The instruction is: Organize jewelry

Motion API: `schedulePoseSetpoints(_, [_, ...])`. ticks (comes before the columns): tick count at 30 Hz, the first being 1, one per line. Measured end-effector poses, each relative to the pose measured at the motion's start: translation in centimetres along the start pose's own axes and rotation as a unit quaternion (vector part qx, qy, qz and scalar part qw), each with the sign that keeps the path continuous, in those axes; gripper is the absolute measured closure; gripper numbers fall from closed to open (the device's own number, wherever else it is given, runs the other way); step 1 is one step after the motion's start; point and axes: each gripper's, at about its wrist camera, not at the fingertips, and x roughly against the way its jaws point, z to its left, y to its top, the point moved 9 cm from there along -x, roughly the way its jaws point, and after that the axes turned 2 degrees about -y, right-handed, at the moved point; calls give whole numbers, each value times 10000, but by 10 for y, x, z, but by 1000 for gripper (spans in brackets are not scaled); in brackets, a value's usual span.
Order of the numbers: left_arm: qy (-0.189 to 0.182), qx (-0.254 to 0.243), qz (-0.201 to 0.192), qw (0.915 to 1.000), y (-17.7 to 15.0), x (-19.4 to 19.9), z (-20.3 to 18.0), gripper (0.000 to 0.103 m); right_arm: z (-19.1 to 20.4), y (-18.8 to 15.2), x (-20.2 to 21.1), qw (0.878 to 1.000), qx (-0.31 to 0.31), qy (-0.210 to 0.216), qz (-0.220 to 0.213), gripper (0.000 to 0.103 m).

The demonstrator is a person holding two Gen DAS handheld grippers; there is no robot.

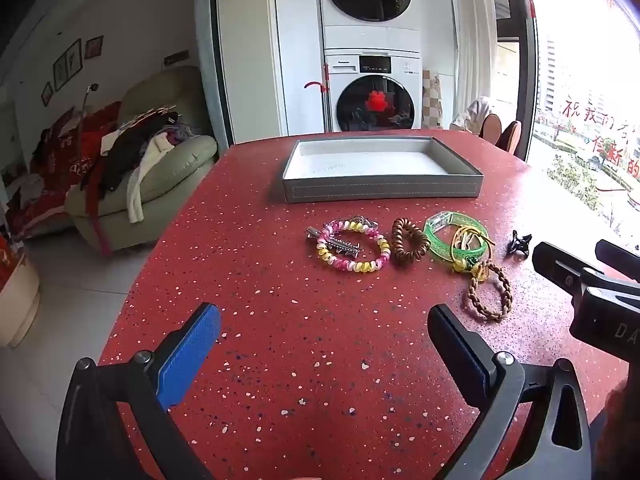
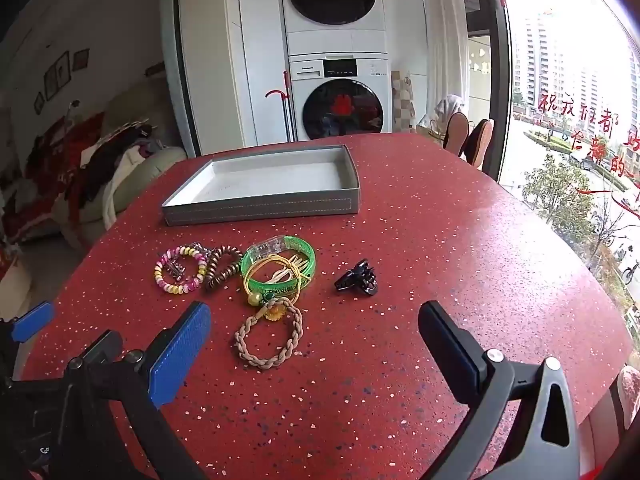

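Note:
An empty grey tray (image 1: 380, 191) (image 2: 260, 205) sits at the far side of the red speckled table (image 1: 300, 360). In front of it lie a pink-yellow spiral band (image 1: 352, 246) (image 2: 178, 268) with a metal clip, a brown spiral tie (image 1: 408, 240) (image 2: 222, 264), a green bangle (image 1: 456, 236) (image 2: 280, 266) with a yellow elastic on it, a braided tan band (image 1: 489, 294) (image 2: 269, 338) and a black claw clip (image 1: 519, 242) (image 2: 357, 278). My left gripper (image 1: 324, 332) is open and empty, short of the items. My right gripper (image 2: 316, 336) is open and empty, near the braided band.
A green armchair (image 1: 160, 176) piled with clothes stands left of the table. Stacked washing machines (image 1: 372, 92) are behind it. Chairs (image 1: 504, 132) and a large window are at the right. The table edge curves away at left and right.

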Motion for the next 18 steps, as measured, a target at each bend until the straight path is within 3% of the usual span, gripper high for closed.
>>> schedulePoseSetpoints(5, [55,-76,-260,9996,5,12,-6,0,2,3,3,10000,30,34,25,0])
schedulePoseSetpoints(9, [-100,72,-194,9997,2,13,2,0,3,1,5,10000,43,24,-1,0])
schedulePoseSetpoints(18, [-73,151,-121,9998,3,11,3,0,6,1,4,10000,46,4,-41,0])
